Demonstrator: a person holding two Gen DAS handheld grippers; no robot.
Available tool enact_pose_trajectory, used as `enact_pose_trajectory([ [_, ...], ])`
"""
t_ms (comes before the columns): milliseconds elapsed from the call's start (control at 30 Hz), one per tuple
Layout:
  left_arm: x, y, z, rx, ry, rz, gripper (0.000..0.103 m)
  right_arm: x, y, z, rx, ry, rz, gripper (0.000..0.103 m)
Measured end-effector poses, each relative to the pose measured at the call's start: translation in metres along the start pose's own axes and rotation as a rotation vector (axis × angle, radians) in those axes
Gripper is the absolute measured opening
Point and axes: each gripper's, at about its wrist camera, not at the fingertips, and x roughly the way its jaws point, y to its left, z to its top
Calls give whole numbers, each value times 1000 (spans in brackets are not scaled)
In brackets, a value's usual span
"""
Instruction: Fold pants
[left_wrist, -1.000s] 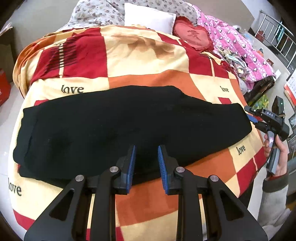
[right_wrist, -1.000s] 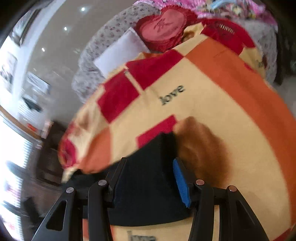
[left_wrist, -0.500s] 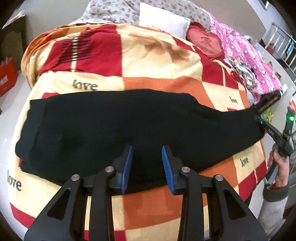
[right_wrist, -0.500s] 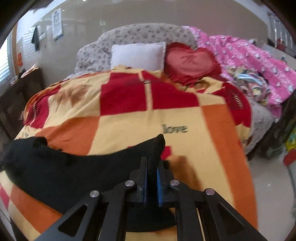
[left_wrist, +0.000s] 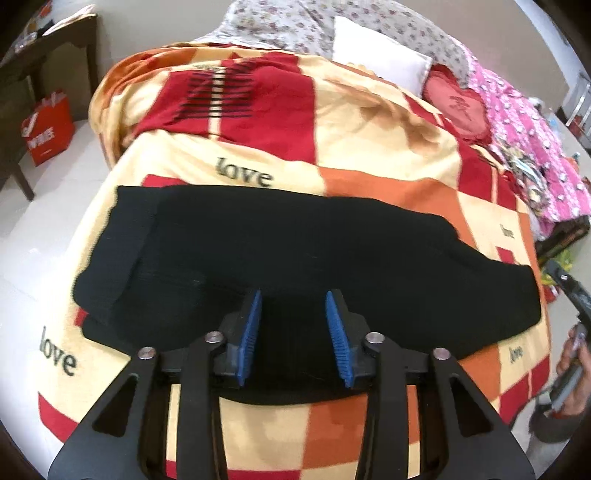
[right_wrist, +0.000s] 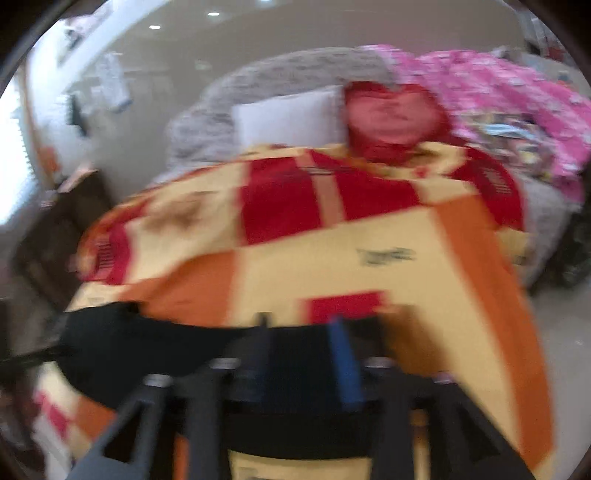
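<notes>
we work over a bed spread with a checked red, orange and cream blanket, broad and flat enough to lay clothing out. the black pants lie lengthwise across its near part, already doubled leg on leg, we judge. our left tool hovers wide apart above their near edge. our right tool, blurred, looks parted over the leg end, gripping nothing.
</notes>
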Motion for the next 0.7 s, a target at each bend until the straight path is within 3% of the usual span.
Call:
enact_pose_trajectory([
  [200, 5, 10, 6, -1, -21, 88, 40, 58, 96, 3, -114, 82, 226, 47],
  [333, 11, 17, 10, -12, -29, 138, 40, 91, 155, -1, -204, 132, 292, 45],
  [500, 21, 25, 14, -19, -24, 142, 40, 129, 185, -5, -265, 193, 230, 43],
  [633, 27, 26, 17, -21, -24, 136, 42, 164, 183, -4, -271, 248, 133, 42],
  [700, 28, 26, 18, -14, -28, 137, 42, 169, 180, -2, -257, 233, 131, 42],
])
